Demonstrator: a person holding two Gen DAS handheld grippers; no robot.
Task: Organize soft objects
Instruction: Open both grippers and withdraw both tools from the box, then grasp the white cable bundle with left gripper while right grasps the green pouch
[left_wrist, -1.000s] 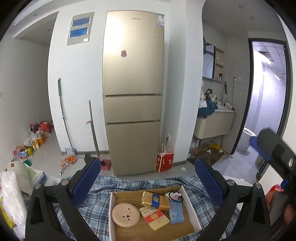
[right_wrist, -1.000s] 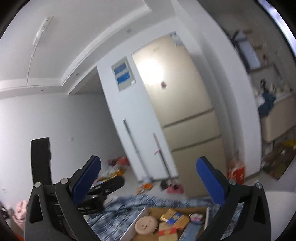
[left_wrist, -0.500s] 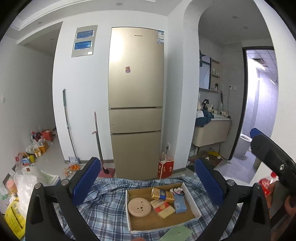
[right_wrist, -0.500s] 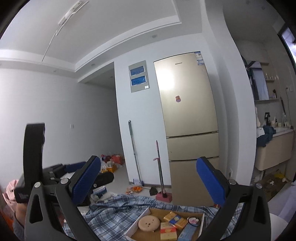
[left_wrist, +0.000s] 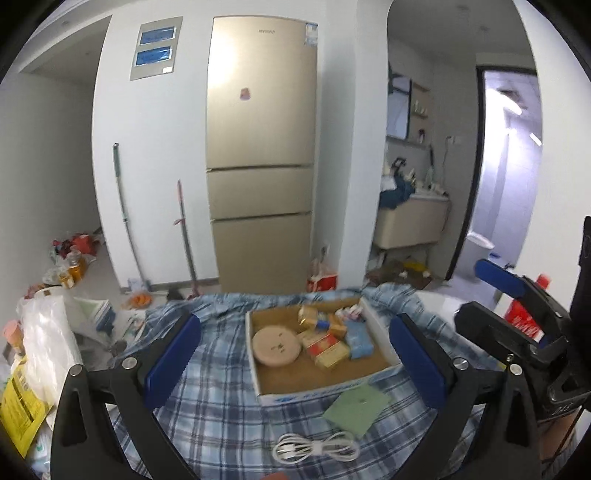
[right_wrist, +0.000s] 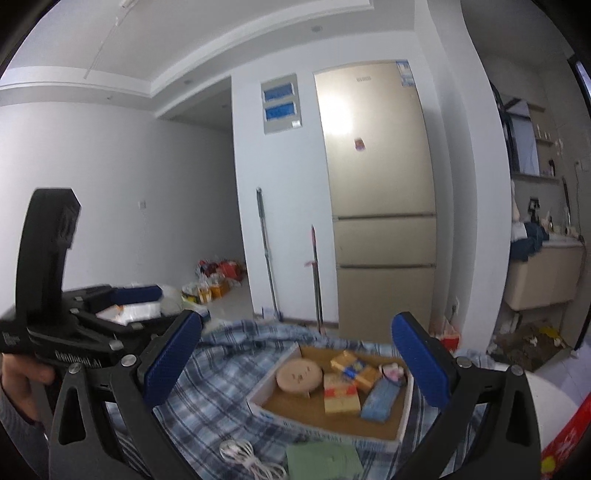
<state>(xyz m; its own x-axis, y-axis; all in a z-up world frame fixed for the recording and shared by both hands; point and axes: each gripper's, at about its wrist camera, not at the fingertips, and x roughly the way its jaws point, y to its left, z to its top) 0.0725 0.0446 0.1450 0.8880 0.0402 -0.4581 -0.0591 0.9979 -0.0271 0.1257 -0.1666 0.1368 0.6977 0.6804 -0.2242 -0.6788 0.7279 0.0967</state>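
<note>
Plaid cloth (left_wrist: 221, 398) under a cardboard box (left_wrist: 325, 382), gold fridge (left_wrist: 260, 155) behind; both grippers' tongs spread apart.

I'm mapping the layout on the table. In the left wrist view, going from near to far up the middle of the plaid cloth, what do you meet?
White coiled cable → green cloth square → cardboard box of small items → far edge of the plaid cloth → gold refrigerator.
</note>
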